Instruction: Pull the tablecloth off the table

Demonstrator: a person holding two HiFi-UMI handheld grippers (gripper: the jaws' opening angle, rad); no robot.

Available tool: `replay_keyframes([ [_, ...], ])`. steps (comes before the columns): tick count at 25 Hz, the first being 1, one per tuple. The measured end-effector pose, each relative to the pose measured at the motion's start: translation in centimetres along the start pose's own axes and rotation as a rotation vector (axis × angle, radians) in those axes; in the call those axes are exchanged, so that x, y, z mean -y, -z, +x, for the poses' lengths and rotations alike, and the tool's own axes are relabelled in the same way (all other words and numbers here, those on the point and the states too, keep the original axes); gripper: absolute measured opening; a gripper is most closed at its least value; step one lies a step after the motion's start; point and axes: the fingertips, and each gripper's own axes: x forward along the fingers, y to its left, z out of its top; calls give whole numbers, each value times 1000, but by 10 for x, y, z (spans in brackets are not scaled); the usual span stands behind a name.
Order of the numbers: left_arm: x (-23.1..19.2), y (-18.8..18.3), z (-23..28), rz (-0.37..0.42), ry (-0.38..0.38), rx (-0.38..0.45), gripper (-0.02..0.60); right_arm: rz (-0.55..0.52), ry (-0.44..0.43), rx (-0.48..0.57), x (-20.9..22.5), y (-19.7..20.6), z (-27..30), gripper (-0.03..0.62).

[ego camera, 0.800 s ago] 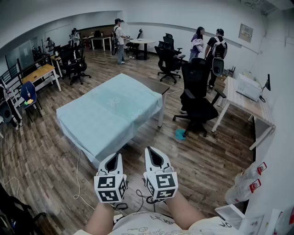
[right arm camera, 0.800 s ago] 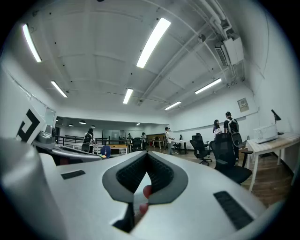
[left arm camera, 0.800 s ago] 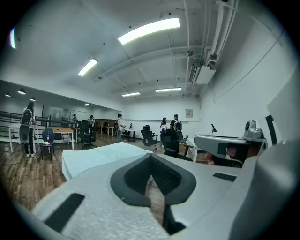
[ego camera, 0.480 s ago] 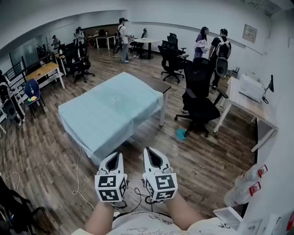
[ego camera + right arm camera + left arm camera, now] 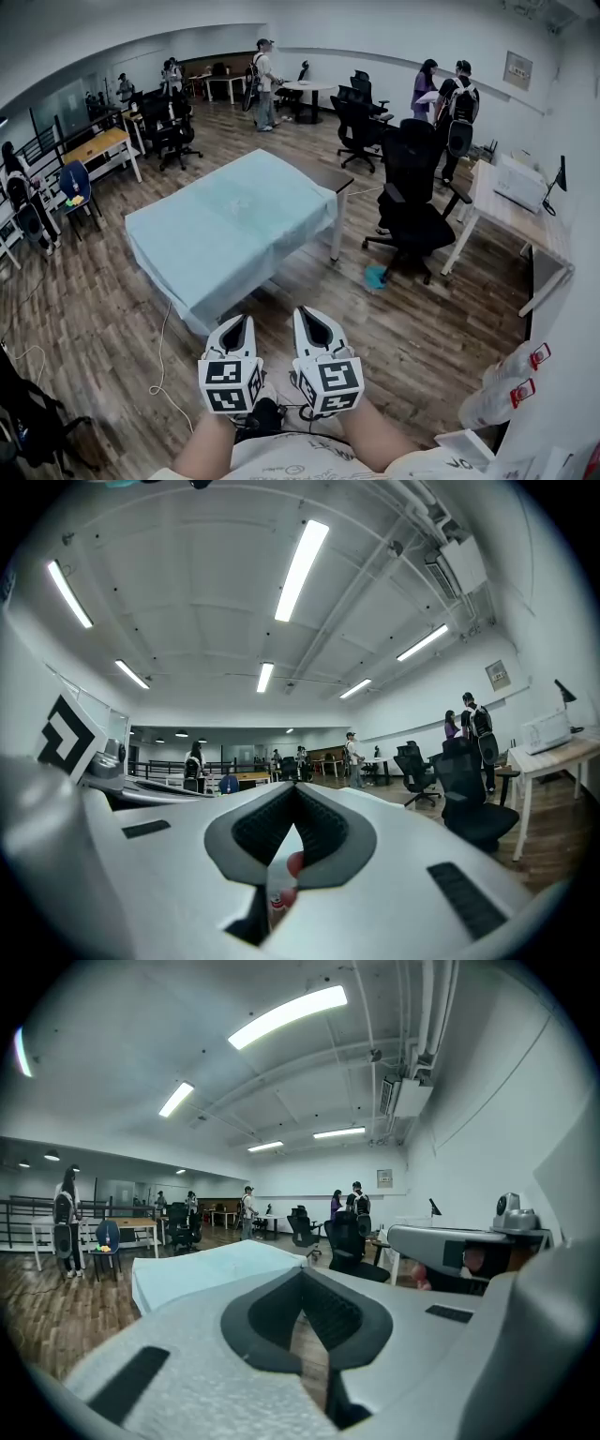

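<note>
A light blue tablecloth (image 5: 230, 225) covers the whole rectangular table (image 5: 336, 178) in the middle of the room, and its edges hang down on the near sides. Both grippers are held side by side low in the head view, short of the table's near corner and not touching the cloth. The left gripper (image 5: 235, 323) is shut with nothing in it, and so is the right gripper (image 5: 310, 317). In the left gripper view the cloth (image 5: 211, 1265) lies beyond the closed jaws of the left gripper (image 5: 302, 1277). The right gripper (image 5: 294, 791) points across the room.
A black office chair (image 5: 412, 202) stands right of the table, with a blue object (image 5: 375, 276) on the floor beside it. A white desk (image 5: 511, 202) is at the right, a wooden desk (image 5: 103, 145) at the left. A cable (image 5: 159, 361) trails on the floor. People stand at the back.
The head view has swung slightly, so the room and table sit a little further right. Both grippers stay shut and side by side. People at the back have shifted.
</note>
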Motion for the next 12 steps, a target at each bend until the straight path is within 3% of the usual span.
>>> replay_keyframes([
  [12, -7, -10, 69, -3, 46, 21, 12, -18, 34, -15, 38, 9, 52, 12],
])
